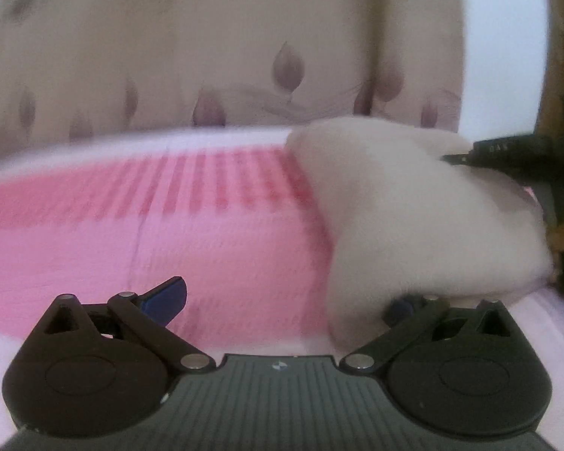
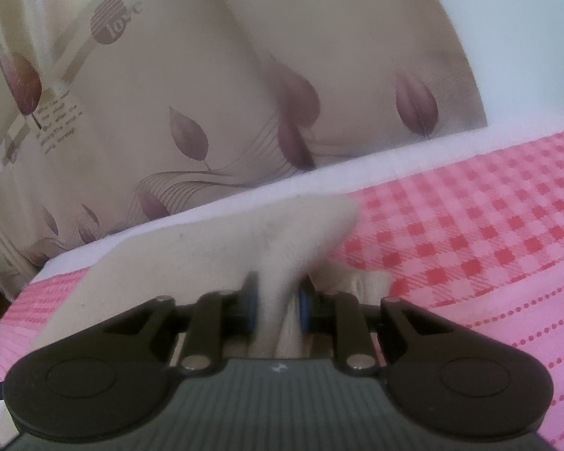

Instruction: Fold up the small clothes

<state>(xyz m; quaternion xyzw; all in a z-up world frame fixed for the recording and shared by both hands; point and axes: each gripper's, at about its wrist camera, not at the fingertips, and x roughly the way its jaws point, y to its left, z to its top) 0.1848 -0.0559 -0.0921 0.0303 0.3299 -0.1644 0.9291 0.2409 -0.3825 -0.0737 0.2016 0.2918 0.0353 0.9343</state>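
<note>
Two handheld grippers work over one pink checked cloth (image 2: 488,225) spread on a white surface (image 2: 413,154). One small cream-white garment (image 2: 206,248) lies on the cloth near its far edge.

From the right wrist view, the right gripper (image 2: 276,297) has its two blue-tipped fingers (image 2: 251,300) drawn close together, with a raised fold of the garment standing between them. The pads sit at either side of the fold and seem to pinch it, though blur makes the contact hard to judge.

From the left wrist view, the left gripper (image 1: 285,300) has its two fingers spread wide apart. One blue fingertip (image 1: 167,298) is bare over the cloth; the other is partly hidden beneath the edge of the same garment (image 1: 394,206). Nothing is squeezed between them. The right gripper's dark body shows at the right edge, against the garment.

One beige curtain (image 2: 225,86) printed with purple leaves hangs behind. No containers show.
</note>
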